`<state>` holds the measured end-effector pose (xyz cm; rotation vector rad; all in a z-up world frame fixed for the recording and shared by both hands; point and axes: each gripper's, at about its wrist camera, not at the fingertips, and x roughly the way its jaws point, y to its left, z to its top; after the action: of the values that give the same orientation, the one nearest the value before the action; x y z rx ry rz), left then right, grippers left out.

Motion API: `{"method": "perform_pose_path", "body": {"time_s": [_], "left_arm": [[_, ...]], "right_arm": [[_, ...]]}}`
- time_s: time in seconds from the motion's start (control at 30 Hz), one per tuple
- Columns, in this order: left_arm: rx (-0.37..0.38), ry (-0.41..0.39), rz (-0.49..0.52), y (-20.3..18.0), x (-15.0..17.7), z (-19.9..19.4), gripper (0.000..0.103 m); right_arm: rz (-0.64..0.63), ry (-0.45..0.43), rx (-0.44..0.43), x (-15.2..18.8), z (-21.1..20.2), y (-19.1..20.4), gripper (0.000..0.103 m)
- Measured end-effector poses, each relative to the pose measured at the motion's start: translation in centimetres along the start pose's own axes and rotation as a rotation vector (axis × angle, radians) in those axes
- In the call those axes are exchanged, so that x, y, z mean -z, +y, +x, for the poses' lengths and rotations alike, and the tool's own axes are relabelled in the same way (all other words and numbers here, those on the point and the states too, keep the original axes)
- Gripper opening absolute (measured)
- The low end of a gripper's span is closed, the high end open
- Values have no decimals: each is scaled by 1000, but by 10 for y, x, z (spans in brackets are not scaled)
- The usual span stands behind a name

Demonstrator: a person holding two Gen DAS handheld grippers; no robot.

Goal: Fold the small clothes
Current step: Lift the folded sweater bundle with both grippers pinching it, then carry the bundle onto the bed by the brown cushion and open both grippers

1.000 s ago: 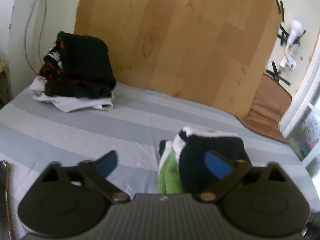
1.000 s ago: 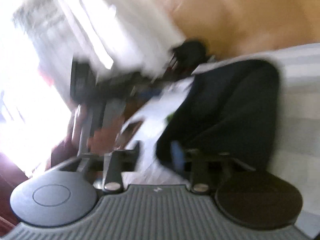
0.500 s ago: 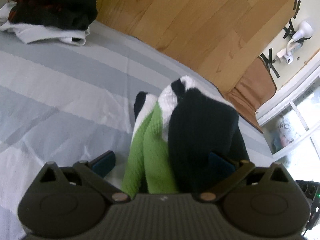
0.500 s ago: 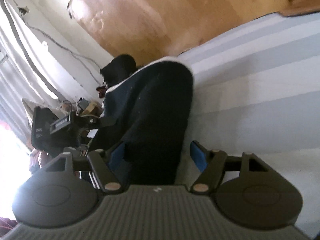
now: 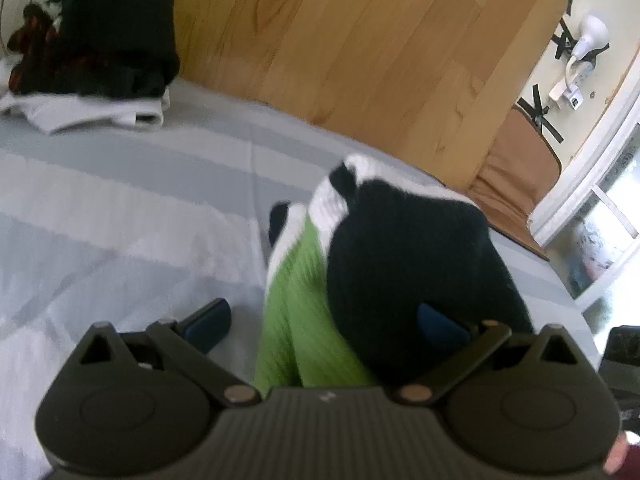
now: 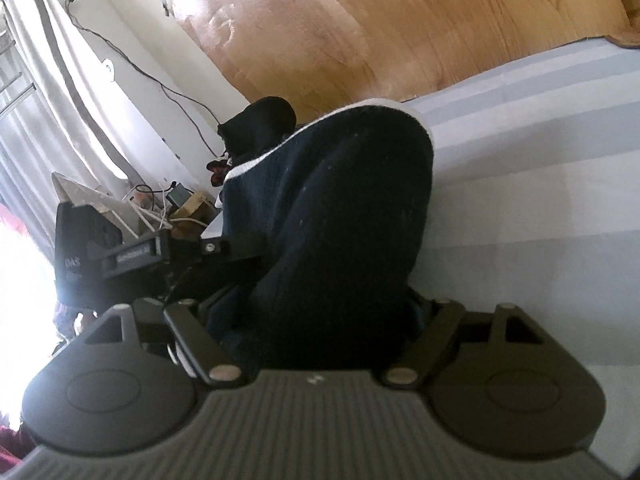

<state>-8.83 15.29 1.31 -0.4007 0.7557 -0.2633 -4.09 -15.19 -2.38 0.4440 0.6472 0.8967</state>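
While the right gripper (image 6: 316,312) is being opened, a ribbed knit bundle (image 5: 384,264) is being straddled by the spread left gripper (image 5: 324,320), with folded clothes (image 5: 92,52) at ten o'clock.

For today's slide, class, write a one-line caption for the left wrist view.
Open left gripper straddling a folded green, white and black garment on a striped bedsheet, a clothes pile behind.

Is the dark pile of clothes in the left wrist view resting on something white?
Yes, the dark pile sits on a white garment.
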Motion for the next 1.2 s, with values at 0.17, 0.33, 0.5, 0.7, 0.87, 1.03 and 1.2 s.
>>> {"method": "perform_pose_path", "body": {"time_s": [0.17, 0.33, 0.5, 0.7, 0.87, 1.03, 1.2], "left_arm": [[95, 54, -76, -1, 16, -11, 101], [59, -30, -124, -3, 21, -5, 81], [109, -26, -117, -46, -6, 12, 70], [221, -6, 156, -174, -69, 84, 68], [281, 11, 301, -286, -108, 190, 68], [183, 67, 332, -343, -107, 302, 66], [87, 67, 378, -348, -90, 340, 82]], "right_arm": [[3, 17, -12, -3, 6, 0, 79], [-14, 29, -45, -10, 10, 9, 43], [-119, -86, -12, -20, -22, 12, 40], [-115, -323, 104, -68, -114, -51, 40], [-98, -429, 268, -120, -176, -130, 41], [4, -409, 450, -160, -186, -222, 42], [224, -412, 501, -158, -187, -275, 50]]}}
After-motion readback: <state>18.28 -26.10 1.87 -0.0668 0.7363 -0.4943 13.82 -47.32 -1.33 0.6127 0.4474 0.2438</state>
